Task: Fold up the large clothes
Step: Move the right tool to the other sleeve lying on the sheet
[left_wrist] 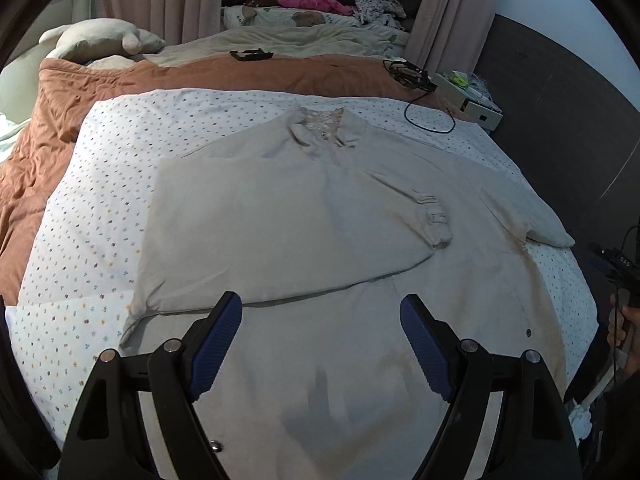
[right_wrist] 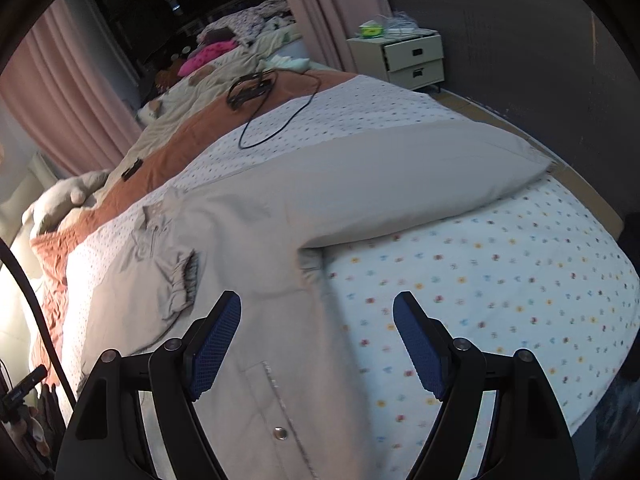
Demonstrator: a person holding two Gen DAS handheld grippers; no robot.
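A large beige jacket (left_wrist: pixel 320 208) lies flat on the dotted white bedsheet (left_wrist: pixel 72 264), collar at the far end. Its left sleeve is folded across the body, cuff (left_wrist: pixel 436 220) near the middle right. The other sleeve (right_wrist: pixel 400 184) stretches out sideways in the right wrist view, where the jacket body (right_wrist: pixel 256 264) also shows. My left gripper (left_wrist: pixel 320 320) is open and empty, hovering over the lower body of the jacket. My right gripper (right_wrist: pixel 316 320) is open and empty above the jacket's side edge below the outstretched sleeve, over the sheet (right_wrist: pixel 500 280).
A rust-brown blanket (left_wrist: pixel 120 80) and a plush toy (left_wrist: pixel 100 40) lie at the bed's far end. A black cable (right_wrist: pixel 276 120) and small black devices rest there. A white nightstand (right_wrist: pixel 412 60) stands by the dark wall. Clothes are piled (left_wrist: pixel 320 2) beyond the curtains.
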